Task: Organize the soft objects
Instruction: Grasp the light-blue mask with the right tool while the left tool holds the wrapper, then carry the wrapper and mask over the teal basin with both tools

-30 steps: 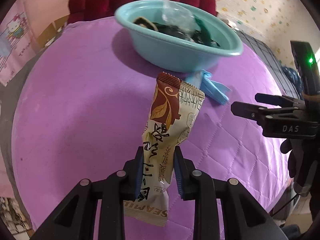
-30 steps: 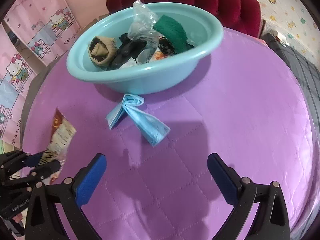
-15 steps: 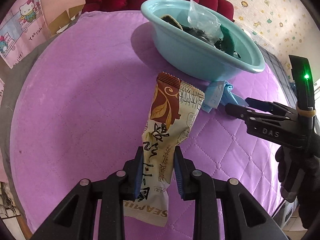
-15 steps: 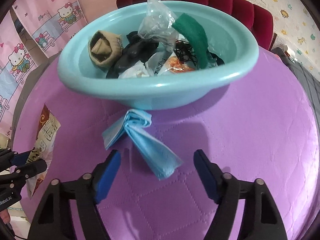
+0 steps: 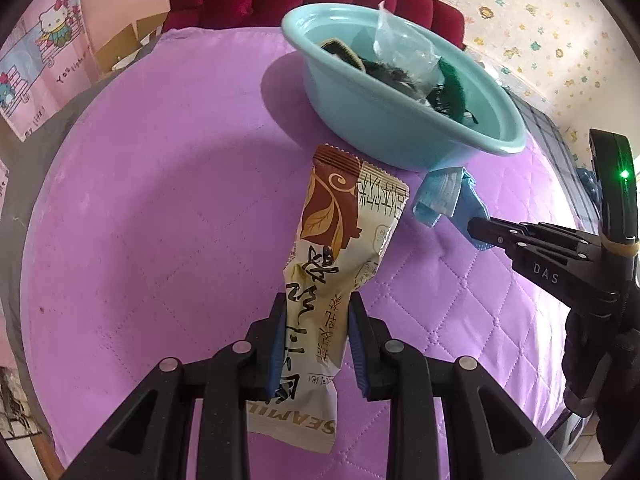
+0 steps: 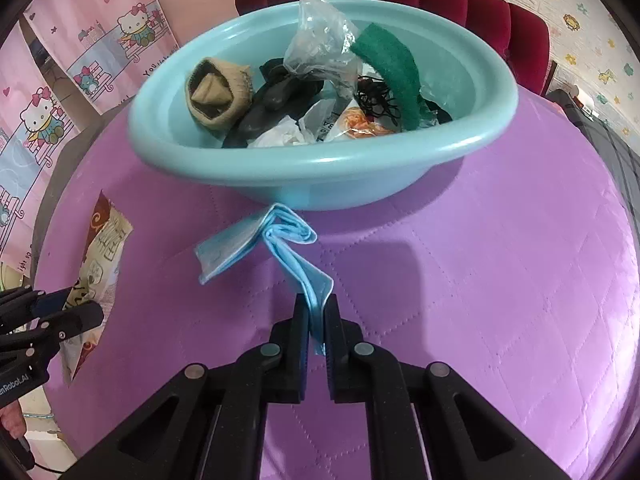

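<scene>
Blue-padded and pinched nearly closed, my right hand-held gripper (image 6: pixel 316 320) clamps the near tail of the crumpled light-blue face mask (image 6: pixel 276 248), which trails toward 12 o'clock over the quilted purple table (image 6: pixel 500 280) to the foot of the round turquoise plastic basin (image 6: pixel 320 160). My left hand-held gripper (image 5: pixel 318 336), at 9 o'clock, grips the brown-and-cream foil snack packet (image 5: pixel 340 248) upright, clear of the cloth. Inside the basin lie a rolled tan sock (image 6: pixel 218 94), a clear plastic bag (image 6: pixel 320 44) and a green scouring pad (image 6: pixel 394 76).

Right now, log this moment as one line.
left tool: shut on snack packet | right tool: shut on blue mask | basin: filled
</scene>
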A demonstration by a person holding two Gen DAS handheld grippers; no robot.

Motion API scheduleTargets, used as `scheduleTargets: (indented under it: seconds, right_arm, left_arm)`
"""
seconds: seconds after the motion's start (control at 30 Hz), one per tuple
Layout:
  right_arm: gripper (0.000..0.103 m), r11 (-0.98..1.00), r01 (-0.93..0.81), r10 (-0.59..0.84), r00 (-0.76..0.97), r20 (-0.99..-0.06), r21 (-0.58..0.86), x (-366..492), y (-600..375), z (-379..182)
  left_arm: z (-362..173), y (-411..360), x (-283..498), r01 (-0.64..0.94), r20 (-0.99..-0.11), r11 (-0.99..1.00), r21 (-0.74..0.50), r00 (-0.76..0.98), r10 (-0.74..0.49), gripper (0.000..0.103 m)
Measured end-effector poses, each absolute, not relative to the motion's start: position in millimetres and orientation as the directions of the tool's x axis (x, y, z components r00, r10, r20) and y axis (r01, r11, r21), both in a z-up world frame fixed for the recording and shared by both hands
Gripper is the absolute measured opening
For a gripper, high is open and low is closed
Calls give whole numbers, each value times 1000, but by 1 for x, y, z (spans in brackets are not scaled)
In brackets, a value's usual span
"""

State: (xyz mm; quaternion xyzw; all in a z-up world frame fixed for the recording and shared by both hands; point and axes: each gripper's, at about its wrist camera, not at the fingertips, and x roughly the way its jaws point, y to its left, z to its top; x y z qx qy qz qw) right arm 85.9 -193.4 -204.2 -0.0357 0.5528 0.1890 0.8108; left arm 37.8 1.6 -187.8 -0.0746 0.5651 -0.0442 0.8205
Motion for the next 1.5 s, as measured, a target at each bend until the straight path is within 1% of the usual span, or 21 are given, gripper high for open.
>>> scheduleTargets:
  seconds: [0.17,0.5,0.67,1.03,1.5]
  right_arm:
    - [6,928,-325,281,295,-913,180,72,-194,-198]
    - [6,943,-293,253,311,-916,161,45,-197,-180]
    - [6,950,-267,243,310,-919,161,47,-194,-175]
    - [6,962,-226,230,367,-901,153,36,-206,-131]
    - [6,968,-192,230,443,-867,159,61,-213,-80]
  left_arm:
    - [-185,0,30,19,-920,986,-168,357,-164,31]
    - [-170,2,26,75,-914,984,-161,365,-177,31]
    - [-161,-1,25,114,-907,980,-162,375,-193,31]
    - [-130,-9,27,176,-882,969,-175,409,-234,31]
    - [-93,-19,61,214,-848,962,-168,467,-252,31]
